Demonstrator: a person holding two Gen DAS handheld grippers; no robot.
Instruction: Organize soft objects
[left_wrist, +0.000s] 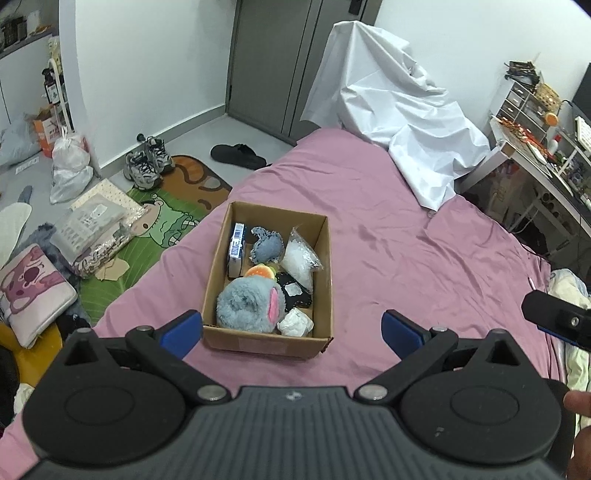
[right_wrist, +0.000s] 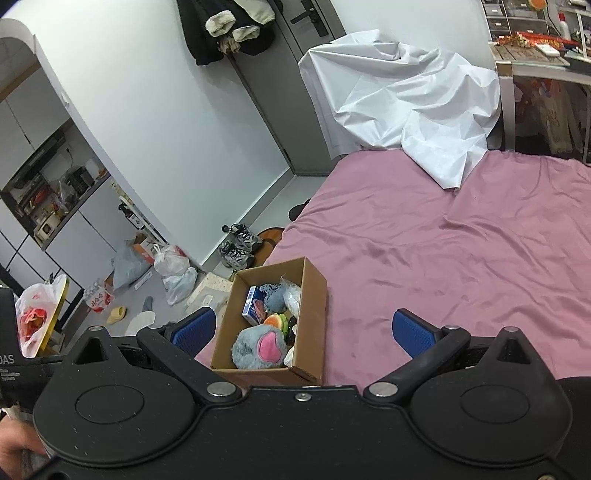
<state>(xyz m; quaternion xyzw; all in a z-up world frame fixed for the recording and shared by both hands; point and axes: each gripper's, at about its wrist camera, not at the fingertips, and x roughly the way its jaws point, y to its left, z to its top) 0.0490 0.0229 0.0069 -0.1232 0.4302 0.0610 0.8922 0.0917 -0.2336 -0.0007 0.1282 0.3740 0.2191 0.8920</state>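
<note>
Blue-padded fingers of the left gripper (left_wrist: 291, 330) are spread wide and nothing is held between them; the right gripper (right_wrist: 303, 330) is likewise fully parted and empty. Just ahead of both, the open brown cardboard box (left_wrist: 320, 280) is set on the pink bedsheet (left_wrist: 424, 258), and the soft things appear already gathered in it: a fluffy grey plush with a pink ear (left_wrist: 245, 302), a crumpled white wad (left_wrist: 294, 322), a clear plastic bag (left_wrist: 301, 256), a small blue-grey plush (left_wrist: 266, 245). Should anything be regrasped, the plush is best pinched across its bulk from above, the box wall being kept clear of either finger.
</note>
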